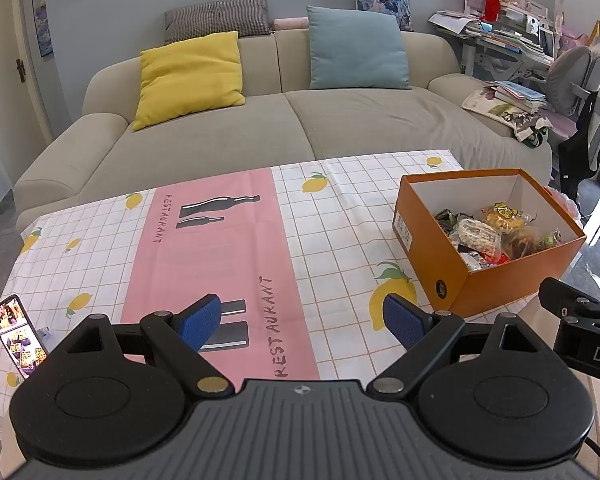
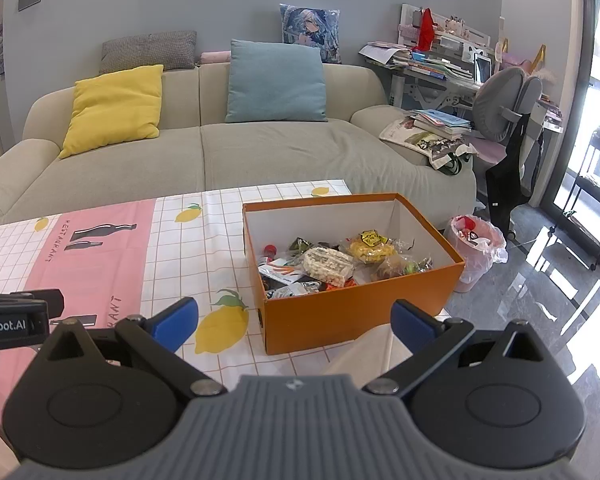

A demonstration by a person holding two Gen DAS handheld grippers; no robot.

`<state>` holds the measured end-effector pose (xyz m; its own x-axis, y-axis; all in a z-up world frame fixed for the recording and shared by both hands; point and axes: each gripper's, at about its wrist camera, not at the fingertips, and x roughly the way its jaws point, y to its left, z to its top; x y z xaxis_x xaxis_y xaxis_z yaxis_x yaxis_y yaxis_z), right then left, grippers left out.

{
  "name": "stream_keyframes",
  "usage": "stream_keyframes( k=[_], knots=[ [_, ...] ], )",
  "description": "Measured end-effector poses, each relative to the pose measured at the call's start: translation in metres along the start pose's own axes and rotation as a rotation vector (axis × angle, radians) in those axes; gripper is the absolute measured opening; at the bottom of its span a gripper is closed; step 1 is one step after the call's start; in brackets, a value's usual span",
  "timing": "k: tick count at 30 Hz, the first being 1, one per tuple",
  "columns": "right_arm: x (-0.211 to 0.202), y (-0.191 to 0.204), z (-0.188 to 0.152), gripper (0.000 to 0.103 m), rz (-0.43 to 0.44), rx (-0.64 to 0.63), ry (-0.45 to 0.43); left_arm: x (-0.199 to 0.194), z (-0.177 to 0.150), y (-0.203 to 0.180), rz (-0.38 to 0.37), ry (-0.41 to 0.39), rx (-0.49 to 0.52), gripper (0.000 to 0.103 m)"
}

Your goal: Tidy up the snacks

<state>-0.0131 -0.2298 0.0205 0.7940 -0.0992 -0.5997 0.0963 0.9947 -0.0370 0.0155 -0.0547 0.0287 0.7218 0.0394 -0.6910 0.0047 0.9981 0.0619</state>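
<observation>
On the tablecloth (image 1: pixel 332 216): "RESTAURANT" print. Orange box (image 2: pixel 364 312) holds mixed wrapped snacks (image 2: pixel 328 264). Left gripper (image 1: pixel 302 322), right gripper (image 2: pixel 294 322) both spread, empty.

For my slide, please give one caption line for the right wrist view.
Open right gripper hovers before an orange box filled with snacks on a lemon-print tablecloth.

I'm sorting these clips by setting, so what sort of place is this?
Most likely a home living room. A sofa with cushions stands behind the table with the snack box, and a cluttered desk with a chair fills the corner.
</observation>
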Motion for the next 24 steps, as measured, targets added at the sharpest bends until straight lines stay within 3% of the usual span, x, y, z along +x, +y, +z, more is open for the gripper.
stream_keyframes(
  k=[24],
  knots=[
    [-0.0005, -0.0006, -0.0004, 0.1, 0.008, -0.012, 0.005, -0.003, -0.0026, -0.0031, 0.003, -0.007, -0.009, 0.103]
  ],
)
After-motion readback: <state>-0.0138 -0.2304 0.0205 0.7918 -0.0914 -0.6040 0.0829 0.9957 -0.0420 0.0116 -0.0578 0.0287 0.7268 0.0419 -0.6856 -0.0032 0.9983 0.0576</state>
